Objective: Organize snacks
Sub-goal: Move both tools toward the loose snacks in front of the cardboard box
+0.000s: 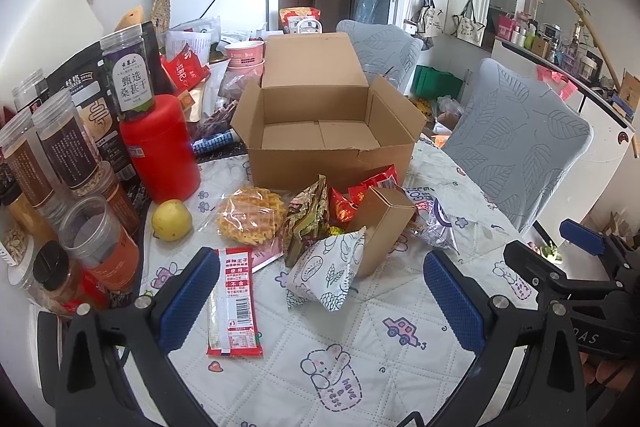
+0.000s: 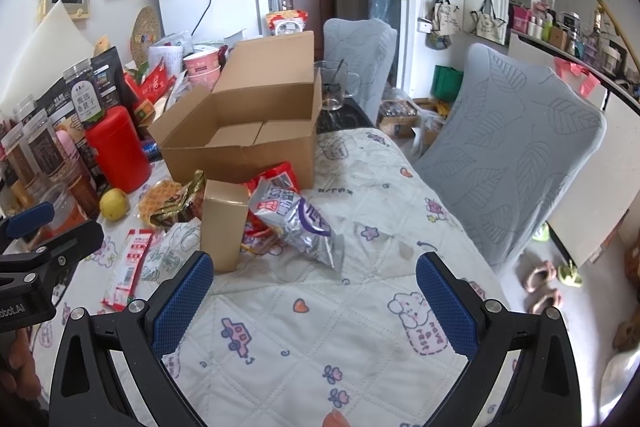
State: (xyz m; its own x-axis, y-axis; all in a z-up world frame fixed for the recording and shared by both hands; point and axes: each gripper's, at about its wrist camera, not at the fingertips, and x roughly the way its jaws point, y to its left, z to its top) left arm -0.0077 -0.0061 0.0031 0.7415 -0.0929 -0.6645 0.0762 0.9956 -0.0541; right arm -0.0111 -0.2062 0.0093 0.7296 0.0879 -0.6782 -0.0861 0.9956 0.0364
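Both claws, left claw and right claw, gape wide, empty, above the tablecloth.

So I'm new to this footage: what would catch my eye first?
The big open brown cardboard box stands empty mid-table. A jumble of snack packets lies before it, with a small upright kraft carton and a round golden waffle. Left stands a tall red canister.

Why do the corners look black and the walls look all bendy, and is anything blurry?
Left wrist view: a fisheye lens makes the black corners and curves the edges; the cardboard box in the middle stays sharp under soft daylight. Right wrist view: same round bending, the chair bulges at the side; only the edge looks a bit smeared.
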